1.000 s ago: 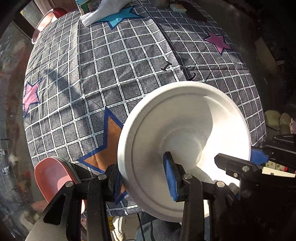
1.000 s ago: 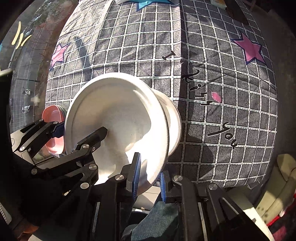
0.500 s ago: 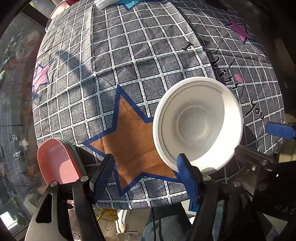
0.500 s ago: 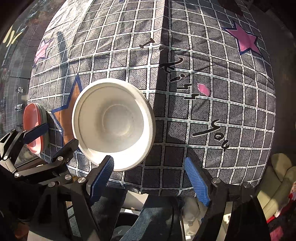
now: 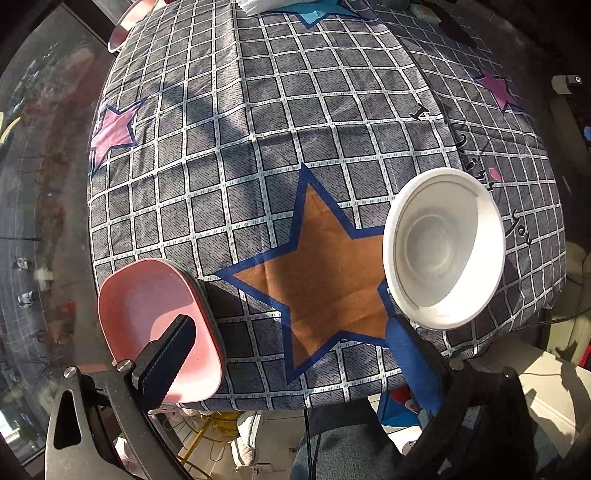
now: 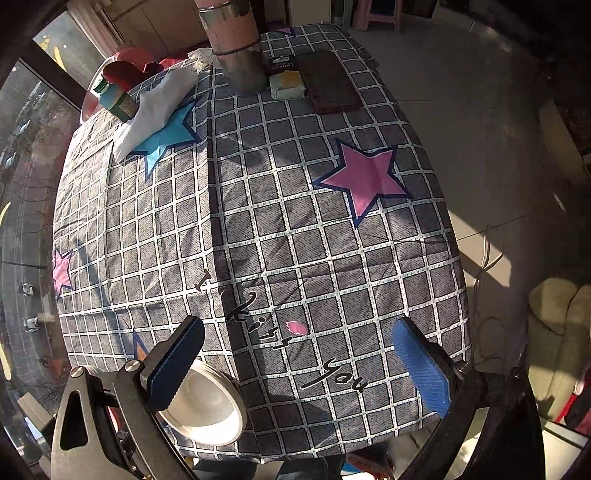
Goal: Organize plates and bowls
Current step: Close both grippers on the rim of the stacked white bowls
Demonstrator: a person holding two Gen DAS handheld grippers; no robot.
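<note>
A white bowl (image 5: 443, 247) stands upright on the checked tablecloth near the front right edge; it also shows in the right wrist view (image 6: 207, 402) at the lower left. A pink dish (image 5: 155, 325) sits on a darker one at the front left corner. My left gripper (image 5: 295, 343) is open and empty, its left finger over the pink dish and its right finger just in front of the white bowl. My right gripper (image 6: 299, 365) is open and empty above the table's front edge, to the right of the bowl.
At the far end stand a metal flask (image 6: 236, 48), a white cloth (image 6: 159, 107), a green-capped bottle (image 6: 114, 96), a small packet (image 6: 286, 85) and a dark flat case (image 6: 328, 85). A pink plate (image 5: 123, 26) shows at the far left corner. The floor drops away on the right.
Both grippers let go of the white bowls, which now sit nested on the table. Both grippers opened and pulled back; the right one tilted up toward the far end.
</note>
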